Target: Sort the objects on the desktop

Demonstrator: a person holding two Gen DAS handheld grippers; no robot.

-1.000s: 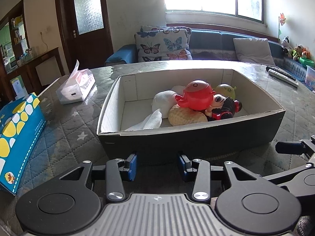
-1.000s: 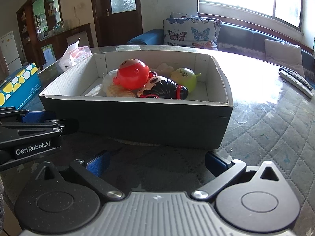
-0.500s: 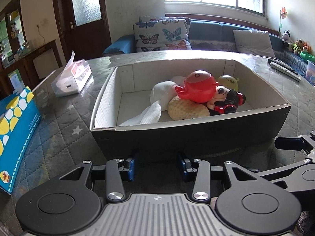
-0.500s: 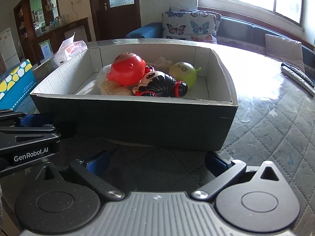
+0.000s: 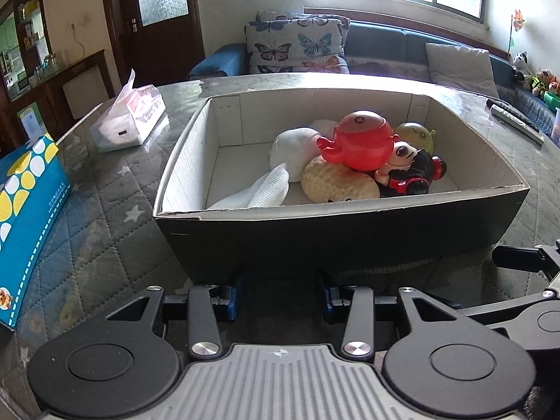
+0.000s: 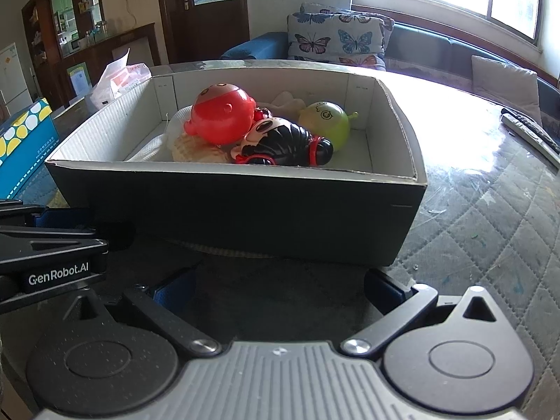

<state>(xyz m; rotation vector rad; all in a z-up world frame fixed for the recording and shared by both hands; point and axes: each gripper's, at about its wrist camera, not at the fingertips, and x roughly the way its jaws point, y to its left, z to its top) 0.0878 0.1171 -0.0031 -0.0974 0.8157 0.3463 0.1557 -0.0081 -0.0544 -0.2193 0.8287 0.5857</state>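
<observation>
I have both tongs parted with nothing between them, the left tongs (image 5: 279, 295) narrower and the right tongs (image 6: 278, 285) wide, low before the dark box (image 5: 343, 238) on the quilted surface (image 5: 101, 224). Inside the box lie the red octopus toy (image 5: 360, 143), black-haired doll (image 6: 283, 140), green ball (image 6: 327, 122), waffle-textured toy (image 5: 332, 182) and white cloth (image 5: 294, 154), heaped toward its right half.
</observation>
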